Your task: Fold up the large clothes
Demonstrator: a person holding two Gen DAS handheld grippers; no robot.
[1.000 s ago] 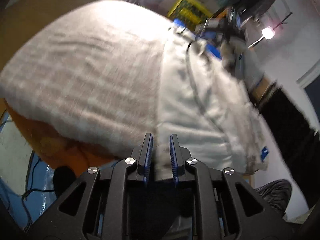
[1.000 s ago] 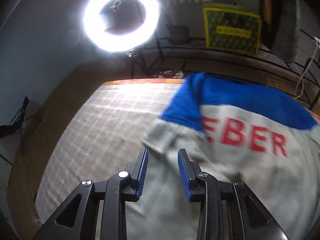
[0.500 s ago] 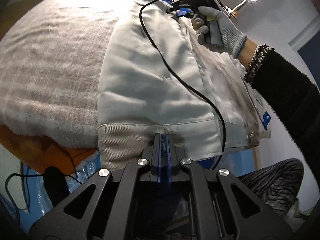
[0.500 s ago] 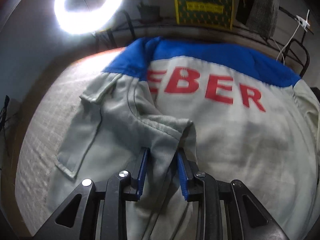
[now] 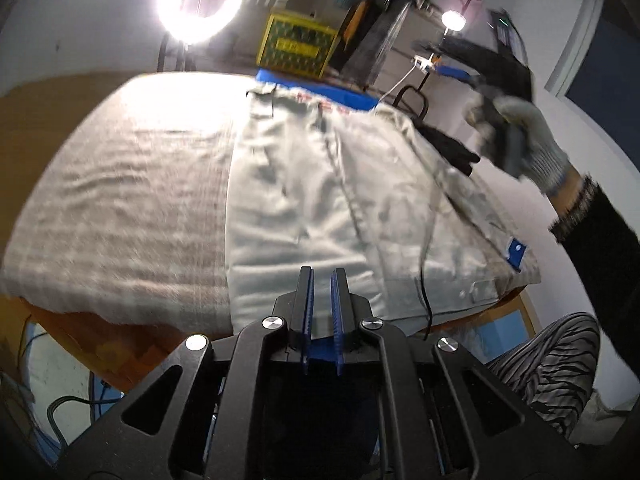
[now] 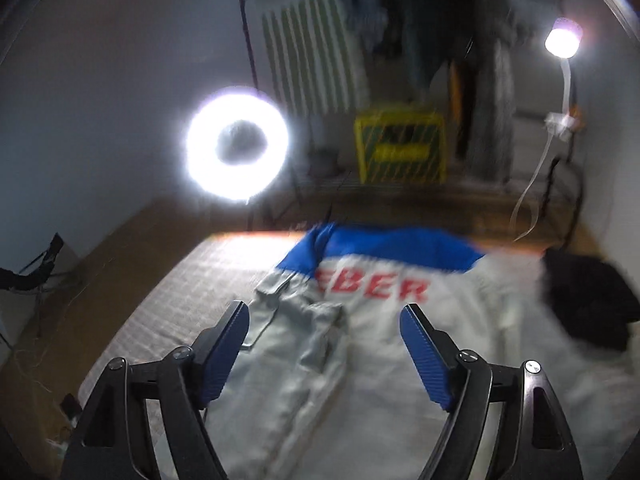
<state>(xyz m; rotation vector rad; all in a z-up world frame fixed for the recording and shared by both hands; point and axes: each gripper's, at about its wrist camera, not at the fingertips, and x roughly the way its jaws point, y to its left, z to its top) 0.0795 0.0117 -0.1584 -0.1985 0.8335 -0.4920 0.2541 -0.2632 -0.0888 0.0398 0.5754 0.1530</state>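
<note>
Grey jacket (image 6: 360,380) blurred, lettering (image 6: 372,288) partly hidden.

A ring light (image 5: 199,2) blazed at the head of the room, blown out to pure white in both views and washing the near end of the pale blanket (image 5: 132,184) into glare. A smaller bulb (image 6: 563,37) glowed at the right, haloed and soft. The walls between them fell into dim grey-blue, and the space under the table was dark. Motion blur smeared the right wrist view throughout; the red letters on the garment (image 6: 372,288) were barely legible. In the left wrist view the gloved hand (image 5: 524,140) was streaked, perhaps mid-swing. Fisheye distortion bowed the table edges and blackened each frame's corners.
</note>
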